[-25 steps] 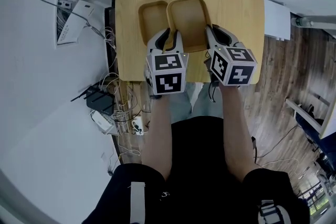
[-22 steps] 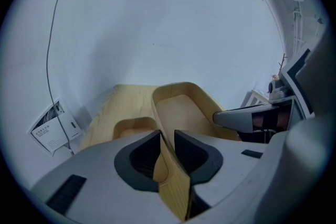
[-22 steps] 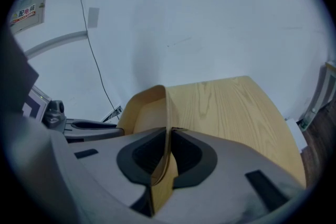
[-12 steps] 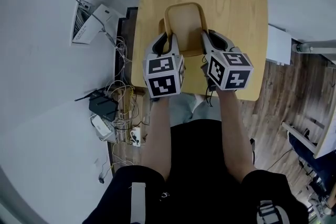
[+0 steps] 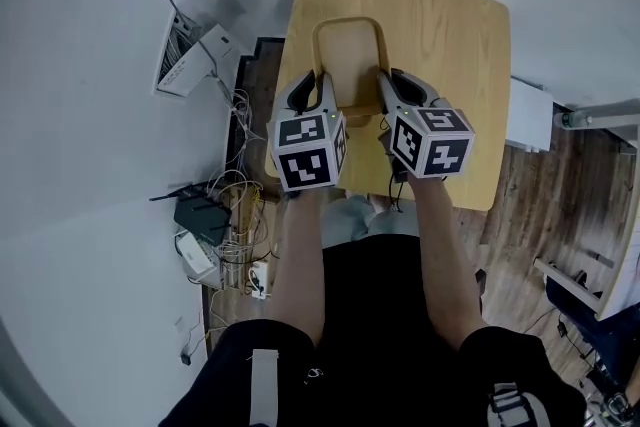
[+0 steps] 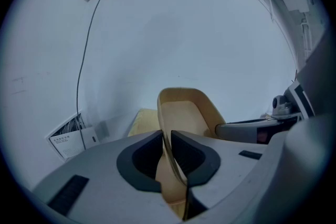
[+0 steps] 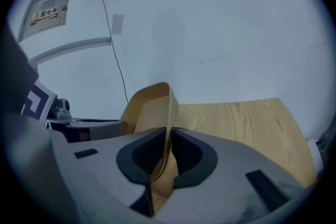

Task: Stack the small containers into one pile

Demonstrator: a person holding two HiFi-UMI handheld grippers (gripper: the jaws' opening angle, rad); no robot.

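Observation:
A shallow light-wood container (image 5: 350,55) hangs tilted over the wooden table (image 5: 440,35), held by both grippers. My left gripper (image 5: 312,87) is shut on its left wall, and the thin rim runs between the dark pads (image 6: 144,157) in the left gripper view. My right gripper (image 5: 392,87) grips the right wall; its jaws have just been opening slightly, with the wall (image 7: 169,113) still between the pads. The container (image 6: 184,113) rises ahead of the jaws. No second container is in sight.
The table's far and right parts (image 7: 236,118) show bare wood. Left of the table, on the floor, lie a white box (image 5: 195,55), a black router (image 5: 205,213) and tangled cables. A white unit (image 5: 528,115) stands at the right beside the wooden floor.
Both grippers have carried the container up and to the left. A second container lay beside it a second ago; the held one has moved over it and it no longer shows.

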